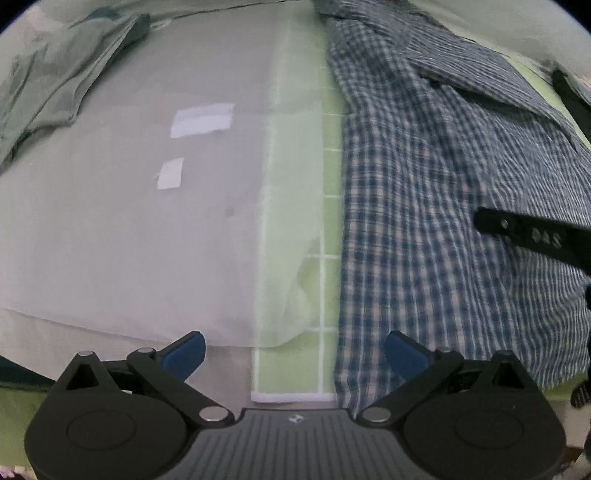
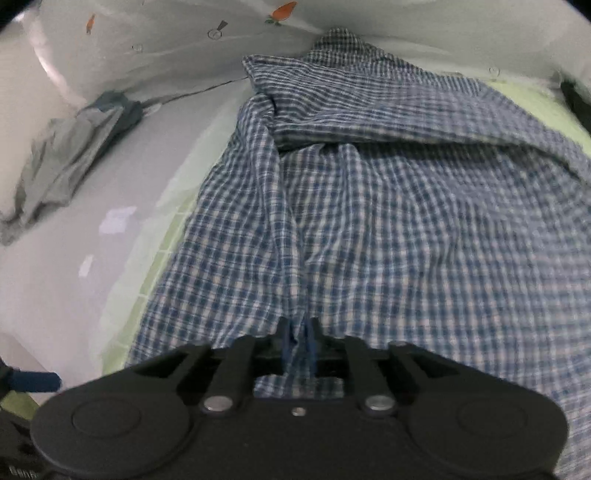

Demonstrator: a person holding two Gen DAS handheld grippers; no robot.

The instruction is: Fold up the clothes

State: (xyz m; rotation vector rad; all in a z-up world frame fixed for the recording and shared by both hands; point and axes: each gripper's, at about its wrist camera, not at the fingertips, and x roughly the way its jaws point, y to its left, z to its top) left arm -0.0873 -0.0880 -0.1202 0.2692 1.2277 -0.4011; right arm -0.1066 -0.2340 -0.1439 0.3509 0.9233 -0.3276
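A blue and white plaid shirt (image 1: 424, 221) lies spread on a green gridded mat (image 1: 328, 184), filling the right half of the left wrist view. My left gripper (image 1: 295, 339) is open wide above the mat's near edge. Its right finger hangs over the shirt's left hem and nothing is between its fingers. In the right wrist view the shirt (image 2: 388, 221) fills most of the frame, with a sleeve folded across its top. My right gripper (image 2: 299, 332) sits at the near hem, its fingers a little apart with a fold of the plaid cloth standing loose between them.
A thin white sheet (image 1: 129, 221) with two white patches covers the surface left of the mat. A crumpled grey-green garment (image 1: 48, 81) lies at the far left corner, and the right wrist view shows this garment (image 2: 74, 155) too. A white cloth with carrot prints (image 2: 184, 33) rises behind.
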